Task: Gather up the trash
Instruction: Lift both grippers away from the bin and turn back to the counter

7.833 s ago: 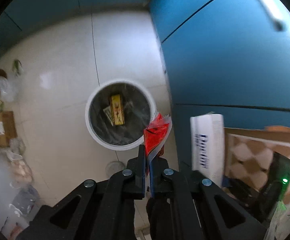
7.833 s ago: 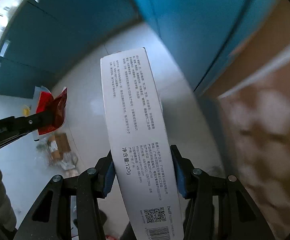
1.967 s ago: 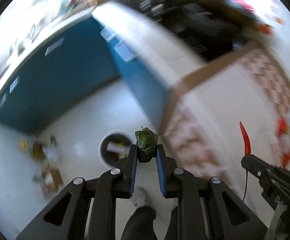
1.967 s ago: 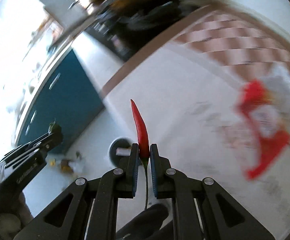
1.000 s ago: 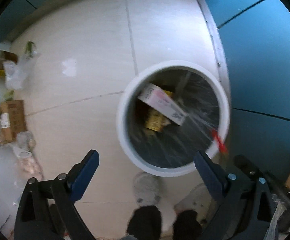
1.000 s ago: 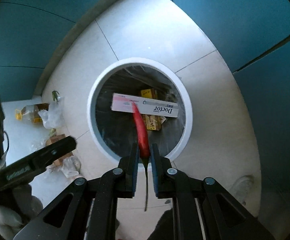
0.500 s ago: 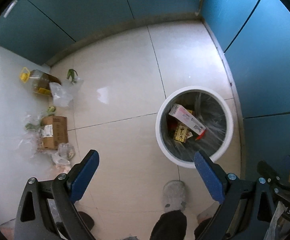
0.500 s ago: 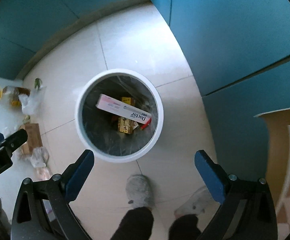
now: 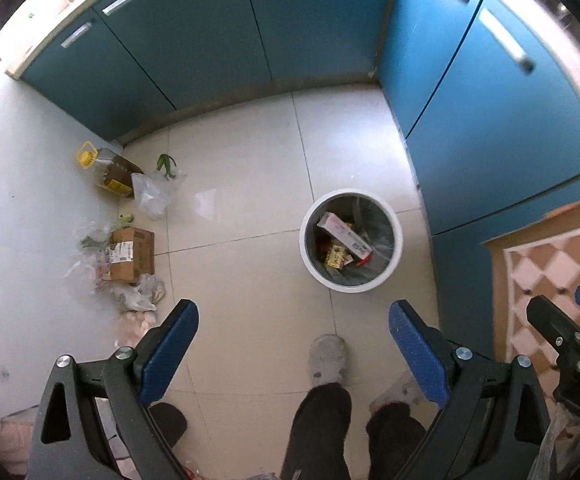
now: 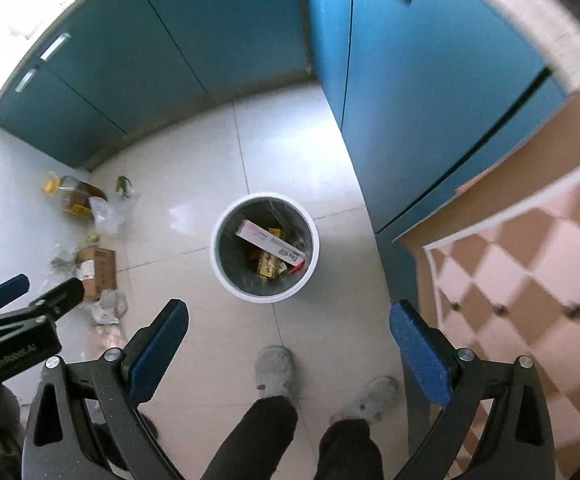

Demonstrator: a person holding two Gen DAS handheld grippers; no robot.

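A white round trash bin (image 9: 395, 257) with a dark liner stands on the tiled floor beside the blue cabinets; it also shows in the right wrist view (image 10: 217, 261). Inside lie a white "Doctor" box (image 10: 271, 245), a yellow packet (image 10: 268, 267) and a red chili (image 10: 296, 267). My left gripper (image 9: 293, 350) is open and empty, high above the floor, short of the bin. My right gripper (image 10: 289, 347) is open and empty, also high above the floor.
Floor clutter lies at the left: an oil bottle with a yellow cap (image 9: 106, 172), a cardboard box (image 9: 132, 255), plastic bags (image 9: 154, 198) and green scraps (image 9: 167, 165). Blue cabinets (image 9: 490, 120) stand behind and to the right. A checkered counter (image 10: 530, 280) is at the right. The person's feet (image 10: 276, 372) stand below.
Both grippers have risen farther from the bin, which looks smaller now. About a second ago the right gripper let the red chili go into the bin.
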